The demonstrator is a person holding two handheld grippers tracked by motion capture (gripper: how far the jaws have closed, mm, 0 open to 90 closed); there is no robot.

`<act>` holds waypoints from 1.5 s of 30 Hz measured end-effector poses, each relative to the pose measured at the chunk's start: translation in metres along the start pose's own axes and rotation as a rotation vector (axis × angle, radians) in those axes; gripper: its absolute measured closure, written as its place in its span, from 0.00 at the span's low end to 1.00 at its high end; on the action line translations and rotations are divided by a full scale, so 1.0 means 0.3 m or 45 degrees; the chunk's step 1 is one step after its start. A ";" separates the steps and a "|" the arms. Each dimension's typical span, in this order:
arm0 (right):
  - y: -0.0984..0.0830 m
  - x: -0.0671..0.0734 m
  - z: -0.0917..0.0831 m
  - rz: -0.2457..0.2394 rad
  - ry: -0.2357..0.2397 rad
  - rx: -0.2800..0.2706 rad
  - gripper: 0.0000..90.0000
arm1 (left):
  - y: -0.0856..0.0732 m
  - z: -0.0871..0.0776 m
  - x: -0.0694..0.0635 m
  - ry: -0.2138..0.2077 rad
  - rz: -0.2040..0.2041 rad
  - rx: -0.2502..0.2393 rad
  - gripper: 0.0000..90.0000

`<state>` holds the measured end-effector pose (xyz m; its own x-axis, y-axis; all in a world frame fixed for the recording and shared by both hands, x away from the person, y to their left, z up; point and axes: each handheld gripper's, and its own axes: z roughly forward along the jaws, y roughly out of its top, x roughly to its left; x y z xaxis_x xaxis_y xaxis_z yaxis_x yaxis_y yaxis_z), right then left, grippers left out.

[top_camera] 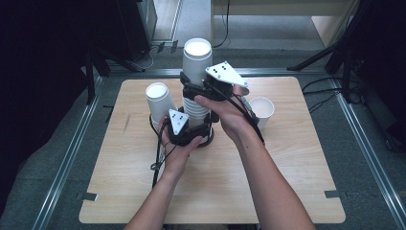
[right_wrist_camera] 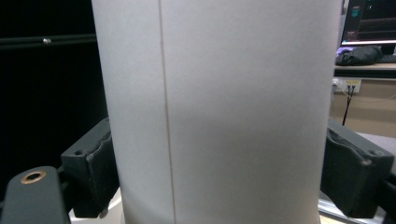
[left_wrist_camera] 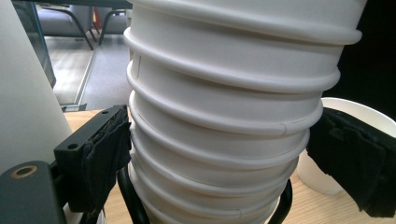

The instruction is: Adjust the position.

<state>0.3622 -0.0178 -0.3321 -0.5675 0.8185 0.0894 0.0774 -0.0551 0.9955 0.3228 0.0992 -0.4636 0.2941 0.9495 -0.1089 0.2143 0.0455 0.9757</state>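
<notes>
You see the cup stack [top_camera: 196, 91] mid-table [top_camera: 287, 191], one cup [top_camera: 160, 103] left, another cup [top_camera: 262, 111] right.

Stack of cups [left_wrist_camera: 224, 116] cut off top and bottom in left gripper view. Top cup [right_wrist_camera: 219, 112] cropped at both ends in right gripper view. Stack's foot hidden behind left gripper [top_camera: 191, 136] from above.

Each gripper is black with a grey three-cornered plate on top, dotted with small black marks: the left gripper [top_camera: 191, 135] and the right gripper [top_camera: 203, 86]. A black cable trails from each. The fingers [left_wrist_camera: 100, 158] carry dark fabric-like pads and brass-ringed screw holes; the forearms are bare.
</notes>
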 end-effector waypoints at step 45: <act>0.146 0.053 -0.069 -0.039 -0.060 -0.308 0.17 | -0.002 -0.001 0.003 -0.003 0.006 -0.001 0.08</act>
<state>0.3396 -0.0189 -0.2865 -0.5274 0.8473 0.0629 -0.1409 -0.1603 0.9770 0.3228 0.1000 -0.4642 0.2975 0.9489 -0.1049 0.2126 0.0413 0.9763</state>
